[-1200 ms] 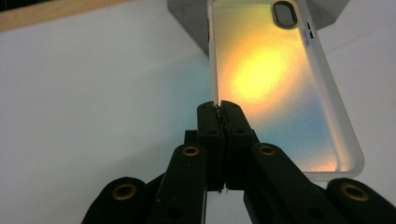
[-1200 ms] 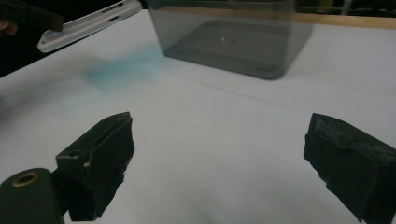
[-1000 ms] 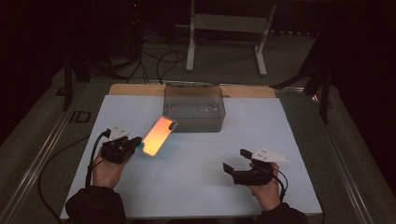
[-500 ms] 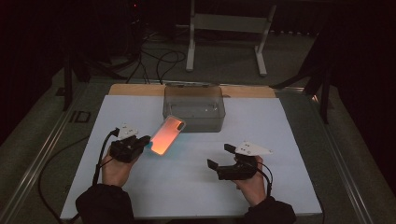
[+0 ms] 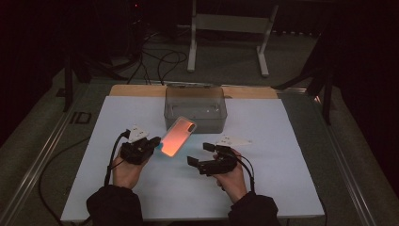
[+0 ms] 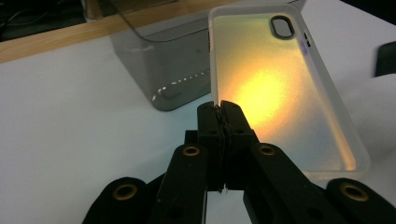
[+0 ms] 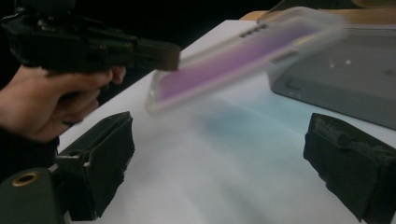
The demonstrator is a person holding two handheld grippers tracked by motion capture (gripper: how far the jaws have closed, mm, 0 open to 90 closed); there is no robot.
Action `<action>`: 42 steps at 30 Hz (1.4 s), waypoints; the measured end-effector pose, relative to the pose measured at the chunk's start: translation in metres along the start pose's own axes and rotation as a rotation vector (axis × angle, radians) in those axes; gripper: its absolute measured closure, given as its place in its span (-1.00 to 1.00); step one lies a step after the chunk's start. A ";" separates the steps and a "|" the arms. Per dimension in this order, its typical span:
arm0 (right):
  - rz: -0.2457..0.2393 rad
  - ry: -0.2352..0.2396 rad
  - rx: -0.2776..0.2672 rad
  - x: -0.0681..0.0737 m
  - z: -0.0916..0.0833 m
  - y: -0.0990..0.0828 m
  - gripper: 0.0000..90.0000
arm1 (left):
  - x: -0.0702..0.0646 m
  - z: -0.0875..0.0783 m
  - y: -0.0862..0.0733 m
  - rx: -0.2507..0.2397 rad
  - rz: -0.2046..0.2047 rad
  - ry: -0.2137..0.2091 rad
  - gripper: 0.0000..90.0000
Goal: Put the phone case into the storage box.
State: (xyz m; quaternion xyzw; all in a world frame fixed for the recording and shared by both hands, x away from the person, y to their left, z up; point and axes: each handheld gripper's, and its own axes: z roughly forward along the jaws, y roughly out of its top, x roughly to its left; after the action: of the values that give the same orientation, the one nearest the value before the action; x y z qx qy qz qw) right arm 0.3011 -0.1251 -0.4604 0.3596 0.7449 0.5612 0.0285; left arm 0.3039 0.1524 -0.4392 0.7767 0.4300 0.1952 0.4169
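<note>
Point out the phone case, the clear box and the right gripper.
phone case [image 6: 275,88]: left gripper view, on its glowing back panel.
clear box [image 5: 195,106]: high view, on its front wall.
right gripper [image 7: 217,172]: right gripper view, midway between its open jaws.

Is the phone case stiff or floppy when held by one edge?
Probably fairly stiff: the case, pinched at one edge by the left claw, stays straight above the table. Likely light, as that thin grip carries it. Its glossy surface may slip.
</note>
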 end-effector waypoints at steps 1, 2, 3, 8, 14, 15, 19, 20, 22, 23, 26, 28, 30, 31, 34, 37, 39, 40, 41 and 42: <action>0.005 0.003 0.004 0.001 0.003 0.001 -0.81 | -0.002 0.001 0.001 -0.001 0.003 -0.004 0.99; 0.013 0.009 0.015 0.001 0.008 0.003 -0.81 | -0.004 0.002 0.001 -0.002 0.004 -0.009 0.99; 0.022 0.012 0.019 0.001 0.011 0.003 -0.81 | -0.006 0.002 0.002 -0.006 0.005 -0.011 0.99; 0.073 0.024 0.023 -0.001 0.019 0.006 -0.72 | -0.011 0.006 0.003 -0.008 0.008 -0.025 0.99; 0.140 0.029 0.037 -0.002 0.021 0.007 -0.26 | -0.017 0.010 0.002 -0.025 -0.007 -0.027 0.99; 0.148 0.028 0.035 -0.002 0.021 0.007 -0.20 | -0.017 0.010 0.002 -0.025 -0.007 -0.027 0.99; 0.181 0.018 0.043 -0.001 0.023 0.007 0.03 | -0.024 0.013 0.003 -0.047 -0.017 -0.020 0.99; 0.181 0.012 0.042 -0.001 0.023 0.007 0.06 | -0.024 0.014 0.003 -0.048 -0.020 -0.022 0.99; 0.186 0.003 0.032 -0.001 0.021 0.008 0.16 | -0.025 0.015 0.003 -0.044 -0.024 -0.022 0.99; 0.191 0.000 0.031 -0.001 0.020 0.009 0.21 | -0.026 0.016 0.002 -0.046 -0.027 -0.022 0.99; 0.196 -0.007 0.032 -0.001 0.018 0.011 0.43 | -0.028 0.018 0.001 -0.045 -0.043 -0.018 0.99; 0.194 -0.016 0.043 0.001 0.018 0.011 0.60 | -0.029 0.019 0.000 -0.047 -0.056 -0.020 0.99; 0.207 -0.013 0.039 0.001 0.017 0.011 0.68 | -0.030 0.020 -0.001 -0.048 -0.066 -0.022 0.99; 0.207 -0.013 0.039 0.001 0.017 0.011 0.68 | -0.030 0.020 -0.001 -0.048 -0.066 -0.022 0.99; 0.198 -0.027 0.031 0.001 0.015 0.012 0.72 | -0.031 0.021 -0.003 -0.052 -0.081 -0.030 0.99; 0.208 -0.042 0.027 0.001 0.015 0.013 0.74 | -0.032 0.023 -0.004 -0.053 -0.096 -0.039 0.98; 0.256 -0.053 0.041 0.002 0.014 0.014 0.77 | -0.033 0.024 -0.005 -0.047 -0.100 -0.051 0.98; 0.264 -0.052 0.046 0.002 0.013 0.015 0.78 | -0.033 0.025 -0.006 -0.049 -0.103 -0.056 0.98; 0.262 -0.064 0.051 0.002 0.012 0.016 0.79 | -0.033 0.025 -0.006 -0.049 -0.105 -0.059 0.98; 0.256 -0.069 0.057 0.002 0.012 0.016 0.80 | -0.033 0.025 -0.007 -0.050 -0.109 -0.063 0.98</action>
State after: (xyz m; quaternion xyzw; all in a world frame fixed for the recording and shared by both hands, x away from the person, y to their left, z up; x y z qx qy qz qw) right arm 0.3127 -0.1122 -0.4501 0.4717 0.7071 0.5262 -0.0278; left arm 0.2990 0.1147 -0.4574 0.7472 0.4534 0.1581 0.4594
